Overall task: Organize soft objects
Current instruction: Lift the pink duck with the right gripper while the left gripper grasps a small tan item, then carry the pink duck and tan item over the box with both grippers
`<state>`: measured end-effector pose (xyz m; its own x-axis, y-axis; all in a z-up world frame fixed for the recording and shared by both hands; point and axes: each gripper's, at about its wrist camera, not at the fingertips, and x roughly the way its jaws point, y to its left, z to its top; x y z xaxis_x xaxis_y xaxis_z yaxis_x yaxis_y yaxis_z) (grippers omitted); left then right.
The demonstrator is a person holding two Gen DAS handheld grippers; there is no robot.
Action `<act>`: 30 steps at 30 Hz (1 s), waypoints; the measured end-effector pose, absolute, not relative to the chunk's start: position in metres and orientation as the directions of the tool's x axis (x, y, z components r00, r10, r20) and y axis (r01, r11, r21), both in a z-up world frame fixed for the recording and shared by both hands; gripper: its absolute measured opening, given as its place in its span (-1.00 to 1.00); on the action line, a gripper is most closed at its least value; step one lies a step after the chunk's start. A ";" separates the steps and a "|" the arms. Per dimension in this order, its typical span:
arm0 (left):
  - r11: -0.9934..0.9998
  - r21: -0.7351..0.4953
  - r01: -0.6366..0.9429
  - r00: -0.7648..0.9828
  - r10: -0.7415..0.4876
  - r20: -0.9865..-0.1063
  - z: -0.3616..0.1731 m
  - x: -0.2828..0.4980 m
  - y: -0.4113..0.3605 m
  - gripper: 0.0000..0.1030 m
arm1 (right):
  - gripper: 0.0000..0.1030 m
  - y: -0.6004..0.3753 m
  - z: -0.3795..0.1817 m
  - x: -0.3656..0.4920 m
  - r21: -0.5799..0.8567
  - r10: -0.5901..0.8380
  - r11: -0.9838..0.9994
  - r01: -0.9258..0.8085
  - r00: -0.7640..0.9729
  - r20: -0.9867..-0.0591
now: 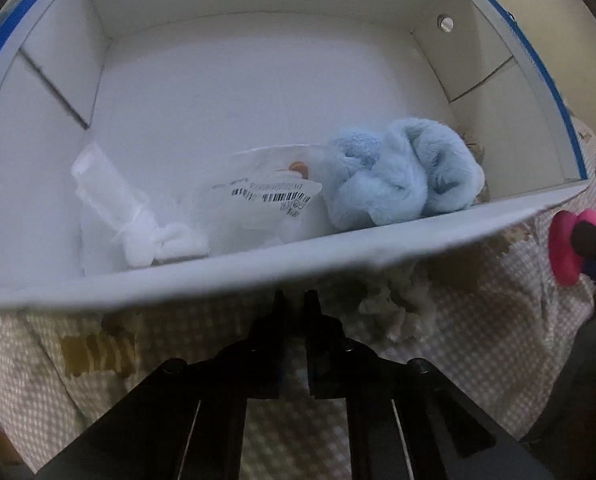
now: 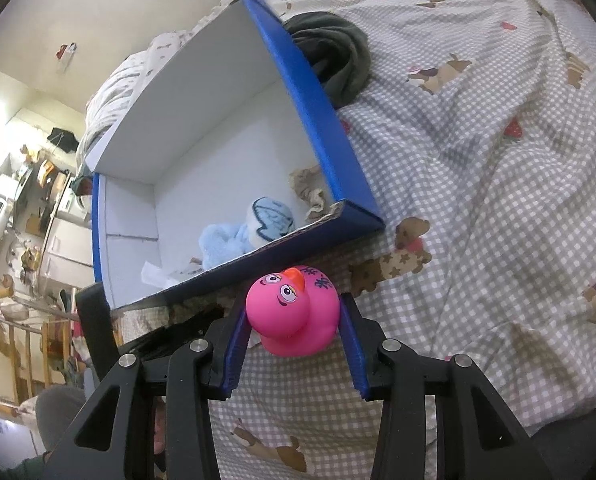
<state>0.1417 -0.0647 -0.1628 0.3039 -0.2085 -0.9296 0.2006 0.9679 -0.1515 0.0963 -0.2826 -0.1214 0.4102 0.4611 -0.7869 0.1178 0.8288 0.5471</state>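
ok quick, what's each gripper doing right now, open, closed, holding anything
Left gripper: closed, nothing between its fingers, just outside the box.
Right gripper: closed on the pink rubber duck.

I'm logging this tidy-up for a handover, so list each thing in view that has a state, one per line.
Box: open, lidless, resting on the bed.
Blue plush toy: inside the box, crumpled near its front wall.
Clear plastic bag: inside the box, lying flat.
Pink rubber duck: outside the box, gripped by the right hand-held gripper.
Left hand-held gripper: shut, empty.
Dark cloth: bunched behind the box.
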 end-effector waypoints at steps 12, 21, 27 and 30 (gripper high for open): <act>0.992 -0.113 0.057 0.303 -0.125 -0.945 -0.140 0.102 -0.024 -0.87 | -0.12 -0.246 -0.121 0.099 0.481 0.446 0.877 0.016 0.352 -0.823; 0.997 -0.064 -0.042 0.355 -0.045 -0.934 -0.119 0.063 0.020 -0.87 | -0.12 -0.204 -0.122 0.101 0.421 0.428 0.902 -0.094 0.306 -0.850; 0.995 -0.067 -0.073 0.372 -0.035 -0.927 -0.102 0.040 0.044 -0.87 | -0.12 -0.185 -0.118 0.100 0.384 0.415 0.910 -0.158 0.310 -0.855; 0.994 -0.063 -0.093 0.372 -0.024 -0.928 -0.091 0.017 0.054 -0.87 | -0.12 -0.180 -0.112 0.094 0.380 0.422 0.906 -0.188 0.319 -0.849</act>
